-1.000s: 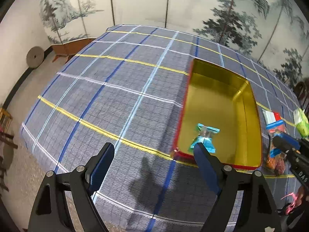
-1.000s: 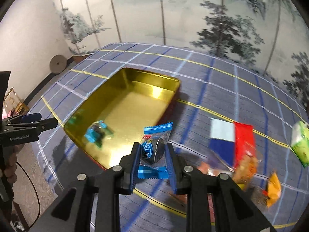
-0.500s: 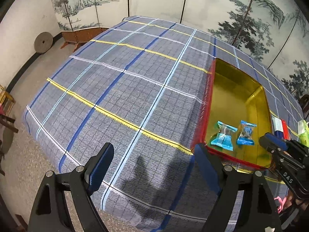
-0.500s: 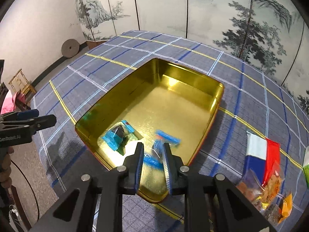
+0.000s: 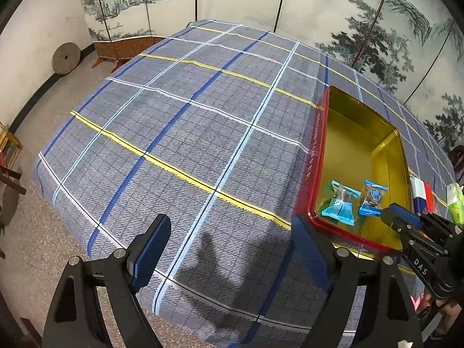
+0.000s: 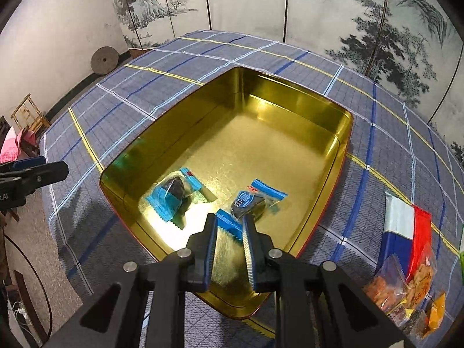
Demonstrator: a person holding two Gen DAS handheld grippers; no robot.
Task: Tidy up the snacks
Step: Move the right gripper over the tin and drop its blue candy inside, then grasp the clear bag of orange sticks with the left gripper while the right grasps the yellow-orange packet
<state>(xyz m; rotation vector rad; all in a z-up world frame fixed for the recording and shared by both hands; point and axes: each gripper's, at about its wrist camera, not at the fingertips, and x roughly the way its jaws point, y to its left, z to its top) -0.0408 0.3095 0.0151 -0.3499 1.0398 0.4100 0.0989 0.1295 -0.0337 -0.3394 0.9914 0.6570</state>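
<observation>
Right tool (image 6: pixel 229 223) is over the near end of the gold tin (image 6: pixel 342 133), pointing steeply down; jaws at their narrowest, pinched on the crimped near tail of a blue-wrapped snack (image 6: pixel 252 200); nothing else between the pads.

Key relation: that snack runs up and to the right from the tool tips in the right wrist view, long axis roughly in line with the fingers; dark body beyond the tips, looks to be resting on or just off the tin floor, can't tell which; so it's inside the walls already, and my read is that the release is all that's left for this piece.

Second blue snack (image 6: pixel 171 194) lies flat on the tin floor, just left of the first, apart from it; near left corner.

Left tool (image 5: pixel 227 226) jaws wide apart, empty; hangs over bare plaid desk (image 5: pixel 174 145) on the left of the tin, touching nothing.

Remaining loose packs (image 6: pixel 406 275) sit on the desk on the right of the tin, with a red-white-blue packet (image 6: pixel 406 223) beside them; right hand is clearly the nearer one for those, left has the tin in its way.

Risk, as a judgement: thin wrapper tail may cling to a pad on opening; lift straight after letting go.
</observation>
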